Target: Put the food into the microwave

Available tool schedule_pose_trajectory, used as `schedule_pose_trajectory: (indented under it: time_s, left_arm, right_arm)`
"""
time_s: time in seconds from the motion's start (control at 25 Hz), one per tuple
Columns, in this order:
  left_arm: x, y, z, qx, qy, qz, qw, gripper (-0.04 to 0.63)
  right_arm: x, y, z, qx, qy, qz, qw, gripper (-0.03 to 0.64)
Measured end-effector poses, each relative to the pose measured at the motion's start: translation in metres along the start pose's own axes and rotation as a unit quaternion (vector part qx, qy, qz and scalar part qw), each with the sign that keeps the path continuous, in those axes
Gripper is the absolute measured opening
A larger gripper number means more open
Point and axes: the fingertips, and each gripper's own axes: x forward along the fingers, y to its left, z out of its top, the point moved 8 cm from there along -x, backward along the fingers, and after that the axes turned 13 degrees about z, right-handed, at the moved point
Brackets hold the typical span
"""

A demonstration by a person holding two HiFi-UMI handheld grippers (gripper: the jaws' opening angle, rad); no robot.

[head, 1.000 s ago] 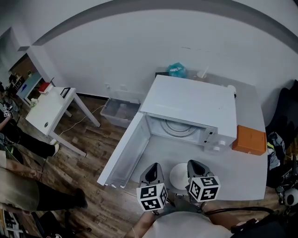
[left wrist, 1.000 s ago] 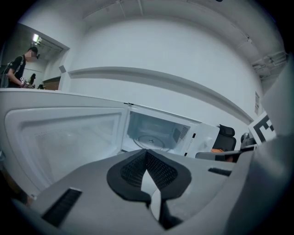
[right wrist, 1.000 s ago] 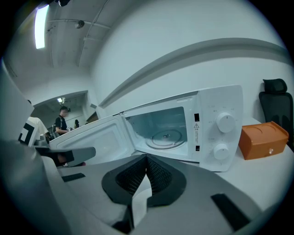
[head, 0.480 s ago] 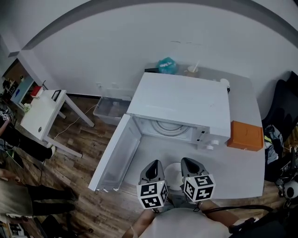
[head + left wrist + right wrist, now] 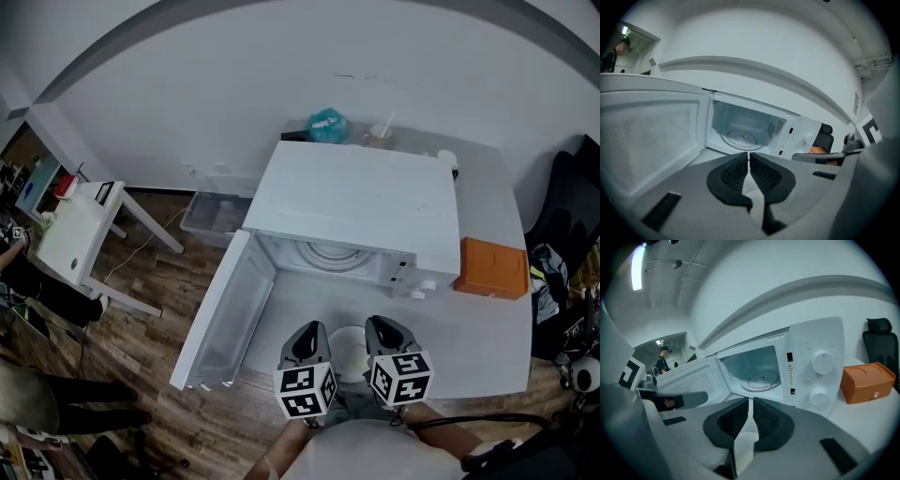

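Grey table (image 5: 487, 337), open microwave (image 5: 361, 202) far side; your left gripper (image 5: 307, 339) & right gripper (image 5: 386, 336) jaws each pinch white plate (image 5: 349, 351) rim, near edge.

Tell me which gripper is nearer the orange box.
Right. The right gripper sits left of the orange box; the left gripper lies farther left, beyond the white bowl both hold.

microwave (image 5: 361, 202): white
bowl (image 5: 349, 351): white
box (image 5: 492, 269): orange
table (image 5: 487, 330): pale grey
floor (image 5: 141, 356): brown wood grain
bag (image 5: 328, 125) behind microwave: teal
chair (image 5: 880, 326): black
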Motion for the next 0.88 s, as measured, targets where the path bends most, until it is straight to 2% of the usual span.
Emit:
schedule_pose_trajectory:
  time_s: [0.2, 0.48, 0.88]
  left_arm:
    - [0.005, -0.006, -0.012, 0.010, 0.022, -0.014, 0.9996, 0.071]
    - [0.013, -0.009, -0.048, 0.022, 0.069, -0.016, 0.9973, 0.072]
    - [0.018, 0.005, -0.095, 0.017, 0.125, 0.006, 0.9920, 0.072]
  right_arm:
    - [0.000, -0.008, -0.012, 0.015, 0.010, -0.001, 1.000, 0.026]
    - [-0.001, -0.024, -0.046, 0.041, 0.043, -0.017, 0.998, 0.040]
    - [-0.010, -0.040, -0.094, 0.081, 0.082, -0.049, 0.992, 0.040]
